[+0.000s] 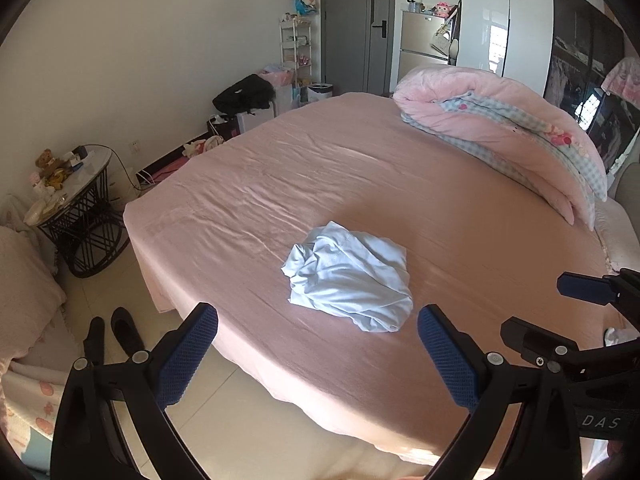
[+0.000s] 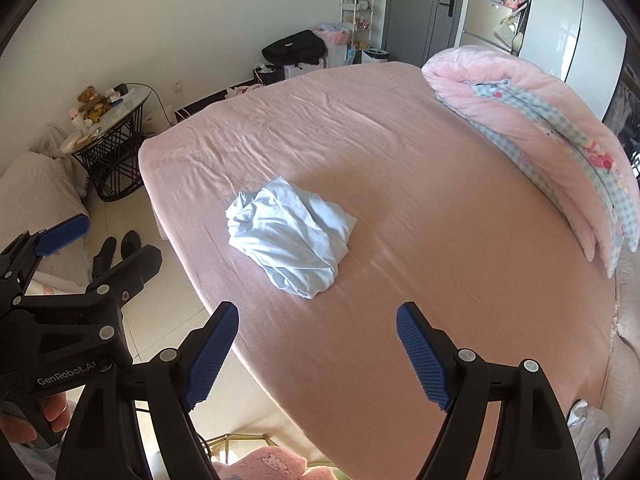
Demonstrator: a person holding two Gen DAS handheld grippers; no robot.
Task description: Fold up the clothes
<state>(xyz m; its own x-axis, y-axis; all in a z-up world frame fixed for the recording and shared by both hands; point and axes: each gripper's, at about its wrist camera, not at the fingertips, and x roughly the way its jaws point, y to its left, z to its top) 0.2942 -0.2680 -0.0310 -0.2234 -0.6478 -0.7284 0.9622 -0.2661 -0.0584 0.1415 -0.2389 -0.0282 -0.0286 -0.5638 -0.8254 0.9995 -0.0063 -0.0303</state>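
Note:
A pale blue garment (image 1: 348, 280) lies crumpled in a heap on the pink bed (image 1: 460, 208), near its front edge. My left gripper (image 1: 318, 316) hangs open above the bed's edge, short of the garment, with nothing between its blue pads. In the right wrist view the same garment (image 2: 290, 240) sits ahead and slightly left of my right gripper (image 2: 318, 316), which is also open and empty, well above the pink bed (image 2: 440, 200). The right gripper (image 1: 584, 304) shows at the right edge of the left view, and the left gripper (image 2: 104, 248) at the left edge of the right view.
A rolled pink and checked quilt (image 1: 512, 136) lies along the bed's far right side. A round side table (image 1: 76, 200) with toys stands left of the bed, black slippers (image 1: 116, 332) on the tiled floor beside it. A black bag (image 1: 244, 92) and shelves stand by the far wall.

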